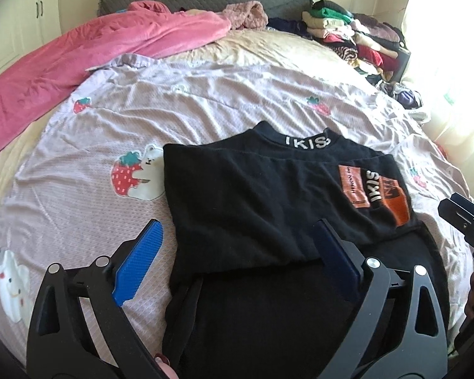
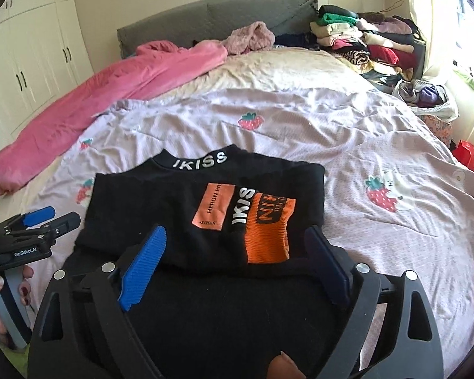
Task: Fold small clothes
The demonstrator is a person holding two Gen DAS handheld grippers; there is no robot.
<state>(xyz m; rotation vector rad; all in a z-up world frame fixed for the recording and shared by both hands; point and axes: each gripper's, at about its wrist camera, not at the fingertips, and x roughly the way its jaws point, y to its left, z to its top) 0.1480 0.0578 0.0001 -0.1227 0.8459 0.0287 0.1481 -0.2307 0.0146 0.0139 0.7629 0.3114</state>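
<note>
A black top [image 1: 256, 202] with white "IKISS" lettering on the collar and orange patches lies on the bed, its lower part folded up over the front. In the right wrist view the same black top [image 2: 186, 208] lies just past the fingers. My left gripper [image 1: 240, 233] hangs above the garment's near left part, open, with nothing between its blue pads. My right gripper [image 2: 237, 240] hovers over the near right part, open and empty as well. The left gripper [image 2: 47, 218] also shows at the left edge of the right wrist view, held by a hand.
A lilac quilt [image 1: 205, 101] printed with strawberries and bears covers the bed. A pink blanket [image 1: 79, 60] lies along the far left. Stacked folded clothes [image 2: 363, 44] sit at the far right corner by the grey headboard [image 2: 211, 19]. White wardrobes [image 2: 25, 57] stand on the left.
</note>
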